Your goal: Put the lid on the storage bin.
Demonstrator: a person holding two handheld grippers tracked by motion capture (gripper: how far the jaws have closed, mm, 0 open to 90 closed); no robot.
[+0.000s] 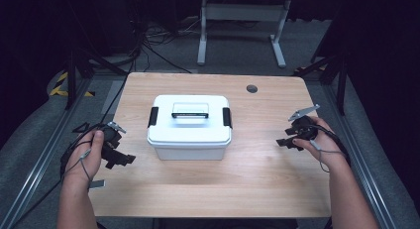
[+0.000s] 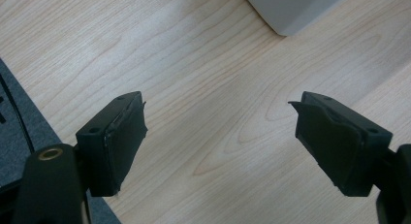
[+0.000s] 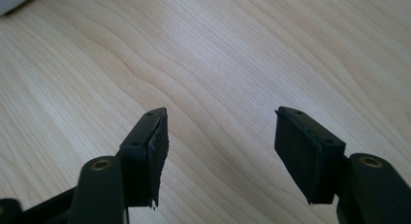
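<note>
A white plastic box (image 1: pixel 189 127) with a closed lid, a black-and-white top handle and black side latches stands in the middle of the wooden table (image 1: pixel 213 174). My left gripper (image 1: pixel 124 158) is held left of the box, near the table's left edge, jaws open and empty. My right gripper (image 1: pixel 289 142) is held to the right of the box, also open and empty. In the left gripper view the left gripper (image 2: pixel 218 124) hovers over bare wood with a corner of the box (image 2: pixel 295 10) at the top. In the right gripper view the right gripper (image 3: pixel 220 132) is over bare wood.
A round cable hole (image 1: pixel 251 88) sits in the table's far right area. Beyond the table stand a white table frame (image 1: pixel 242 21) and cables on the grey floor. Metal rails run along both sides. A small grey tag (image 1: pixel 97 184) lies by the left wrist.
</note>
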